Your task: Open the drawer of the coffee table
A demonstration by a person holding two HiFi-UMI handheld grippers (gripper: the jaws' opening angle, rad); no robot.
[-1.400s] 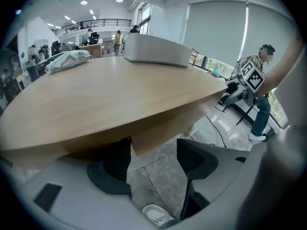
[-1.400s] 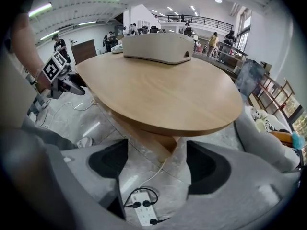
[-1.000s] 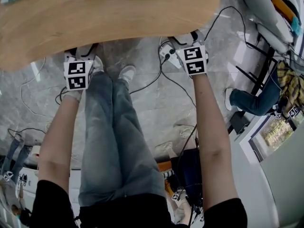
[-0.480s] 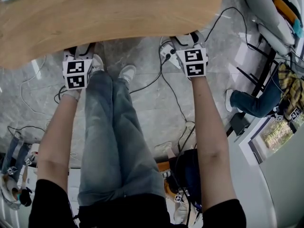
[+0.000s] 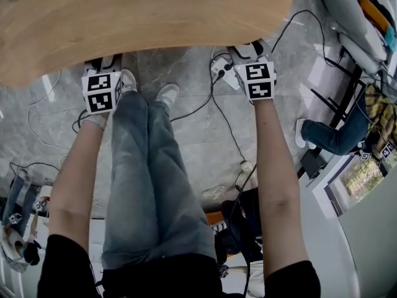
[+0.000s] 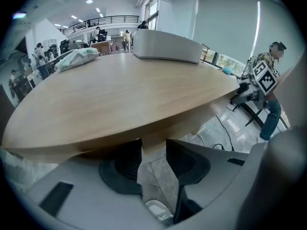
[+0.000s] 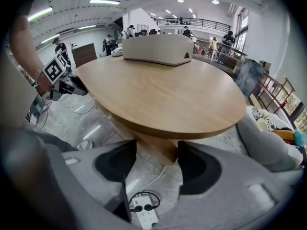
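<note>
The coffee table (image 5: 142, 23) has a rounded light-wood top that fills the upper head view. Both grippers sit at its near edge, fingers hidden under their marker cubes. My left gripper (image 5: 102, 92) points under the rim. In the left gripper view its jaws (image 6: 154, 145) are closing, with a wooden panel (image 6: 153, 143) below the top showing in the narrow gap; contact is unclear. My right gripper (image 5: 259, 79) is also closing its jaws (image 7: 157, 147), which stand apart in front of the wooden block (image 7: 160, 147) under the top. No drawer front is clearly visible.
The person's jeans-clad legs (image 5: 149, 166) and white shoes (image 5: 166, 94) stand between the arms. A white power strip (image 7: 144, 214) and cables (image 5: 229, 123) lie on the marble floor. A grey tray (image 6: 165, 47) and a bag (image 6: 76, 59) rest on the table. A seated person (image 5: 335, 132) is at the right.
Both grippers keep their places at the table's edge. The left marker cube has tilted slightly.
</note>
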